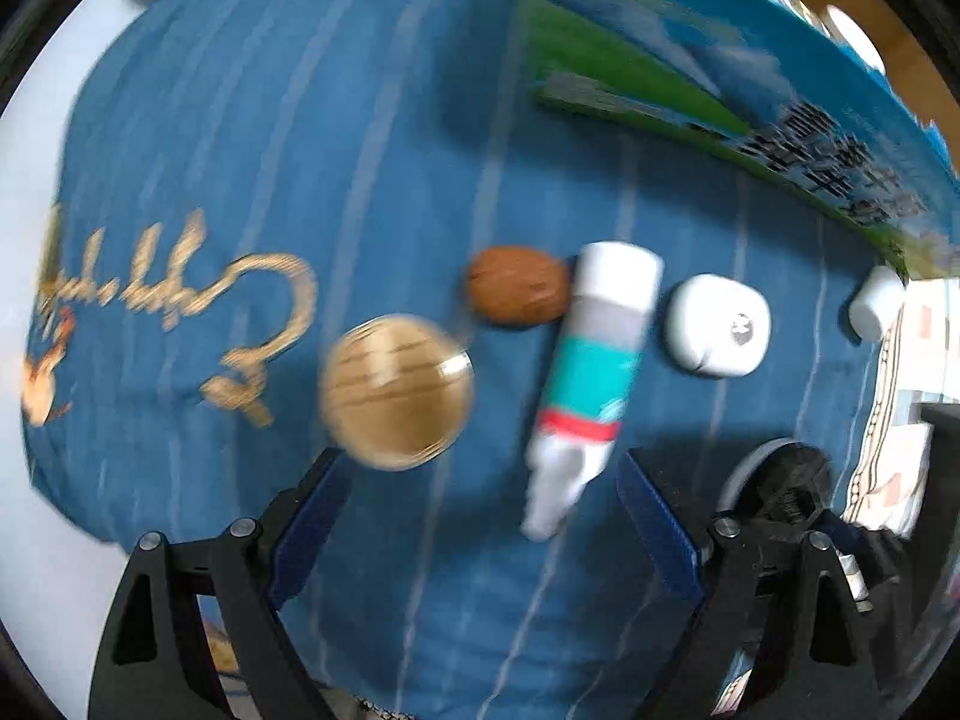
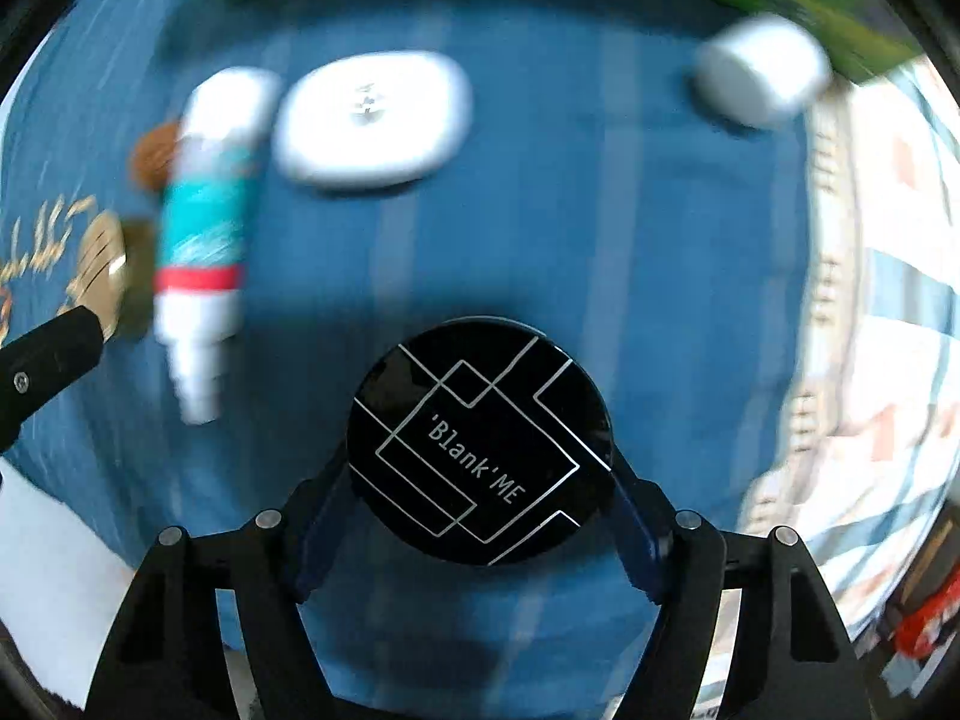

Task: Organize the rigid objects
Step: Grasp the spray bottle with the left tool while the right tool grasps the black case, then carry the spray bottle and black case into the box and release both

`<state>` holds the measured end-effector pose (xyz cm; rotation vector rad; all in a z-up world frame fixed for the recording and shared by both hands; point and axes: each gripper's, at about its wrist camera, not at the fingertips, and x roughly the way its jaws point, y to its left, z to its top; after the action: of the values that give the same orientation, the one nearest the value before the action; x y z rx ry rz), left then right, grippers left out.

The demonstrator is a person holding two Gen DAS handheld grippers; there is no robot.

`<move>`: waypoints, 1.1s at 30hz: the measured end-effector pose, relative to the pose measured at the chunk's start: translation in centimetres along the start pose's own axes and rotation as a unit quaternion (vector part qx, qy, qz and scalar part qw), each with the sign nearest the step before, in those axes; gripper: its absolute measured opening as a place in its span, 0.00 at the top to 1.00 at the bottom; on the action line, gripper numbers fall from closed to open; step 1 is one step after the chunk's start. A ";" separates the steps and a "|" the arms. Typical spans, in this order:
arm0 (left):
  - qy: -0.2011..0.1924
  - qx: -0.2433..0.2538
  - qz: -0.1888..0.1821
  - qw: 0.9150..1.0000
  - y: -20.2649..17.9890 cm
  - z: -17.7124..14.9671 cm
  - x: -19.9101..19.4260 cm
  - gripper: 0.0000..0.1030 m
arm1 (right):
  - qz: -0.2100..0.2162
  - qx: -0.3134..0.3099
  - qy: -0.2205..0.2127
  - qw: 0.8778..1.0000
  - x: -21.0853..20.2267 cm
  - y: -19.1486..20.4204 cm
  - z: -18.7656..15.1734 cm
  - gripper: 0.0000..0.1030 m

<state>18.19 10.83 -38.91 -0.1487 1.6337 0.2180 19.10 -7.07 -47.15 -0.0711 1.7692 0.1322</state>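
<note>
Six rigid objects show: one black disc (image 2: 480, 441), tube (image 1: 591, 372), walnut (image 1: 517, 292), wooden round (image 1: 396, 391), white case (image 1: 717, 324), white cap (image 2: 762, 69). The right gripper (image 2: 480, 504) clamps the disc at lower centre. The left gripper (image 1: 480, 498) hangs spread apart, empty, bottom of frame.

Ahead of the right gripper (image 2: 480, 504), motion blur smears the white tube (image 2: 207, 228), the white case (image 2: 372, 120) and the white cylinder (image 2: 759, 69); the tube's print is unreadable. The walnut (image 2: 153, 156) sits partly hidden behind the tube. Beyond the open left gripper (image 1: 480, 498), the box (image 1: 780, 120) runs off the frame, its lettering blurred.

Striped blue cloth (image 1: 372, 120), gold script (image 1: 180, 288).
</note>
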 end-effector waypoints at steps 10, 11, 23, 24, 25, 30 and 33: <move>0.027 0.062 0.009 0.998 -4.8 2.0 2.7 0.69 | 0.003 0.040 0.017 0.999 0.3 -7.2 1.3 0.25; 0.025 0.063 0.012 0.998 -4.8 1.7 2.8 0.70 | 0.000 0.038 0.015 0.999 0.3 -7.3 1.1 0.25; 0.059 0.029 -0.044 0.997 -3.5 -3.8 5.5 0.62 | -0.003 0.013 0.045 0.999 2.8 -5.6 -2.9 0.25; 0.057 0.032 -0.040 0.997 -3.6 -3.8 5.5 0.62 | -0.008 0.014 0.047 0.999 2.9 -5.3 -3.3 0.25; 0.055 0.034 -0.036 0.997 -3.8 -3.7 5.5 0.62 | -0.014 0.012 0.048 0.999 2.9 -4.6 -2.7 0.25; 0.043 0.049 -0.022 0.998 -5.9 -4.7 4.7 0.71 | -0.036 -0.013 0.052 0.998 3.6 -0.7 -1.5 0.26; 0.039 0.041 -0.033 0.998 -6.5 -5.9 3.9 0.71 | -0.029 -0.015 0.049 0.998 3.5 1.1 -2.9 0.26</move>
<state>13.62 3.25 -42.76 -0.1510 1.7097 0.0956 15.47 -6.26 -49.97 -0.1521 1.8618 0.1150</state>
